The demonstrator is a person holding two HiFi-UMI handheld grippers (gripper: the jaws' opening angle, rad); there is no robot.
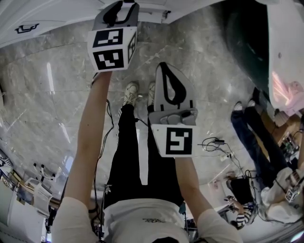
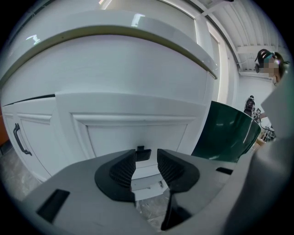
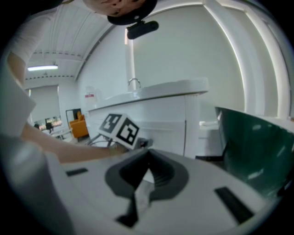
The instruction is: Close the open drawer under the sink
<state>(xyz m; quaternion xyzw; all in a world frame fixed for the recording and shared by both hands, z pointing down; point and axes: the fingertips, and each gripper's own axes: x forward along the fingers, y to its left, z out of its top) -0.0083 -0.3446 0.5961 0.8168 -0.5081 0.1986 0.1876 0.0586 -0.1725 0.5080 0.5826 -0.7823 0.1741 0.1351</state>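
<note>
White drawer (image 2: 138, 131) front faces left gripper (image 2: 147, 155) (long axis level).

Looking steeply down on a person in a white top (image 1: 142, 220), black trousers (image 1: 130, 156) and white shoes (image 1: 130, 92), standing on a grey marbled floor (image 1: 47, 95). Both bare arms stretch forward, each hand holding a gripper with a black-and-white marker cube. The left gripper (image 1: 121, 9) reaches farthest, its fingers close to a white cabinet front (image 1: 57, 19) along the far edge, where a dark handle (image 1: 26, 28) shows at far left. The right gripper (image 1: 166, 71) hangs nearer, above the shoes, its fingers meeting at the tips. A dark green object (image 1: 247, 42) stands at far right. Another person in dark blue trousers (image 1: 249, 133) stands on the right, with cables (image 1: 216, 142) on the floor nearby.
</note>
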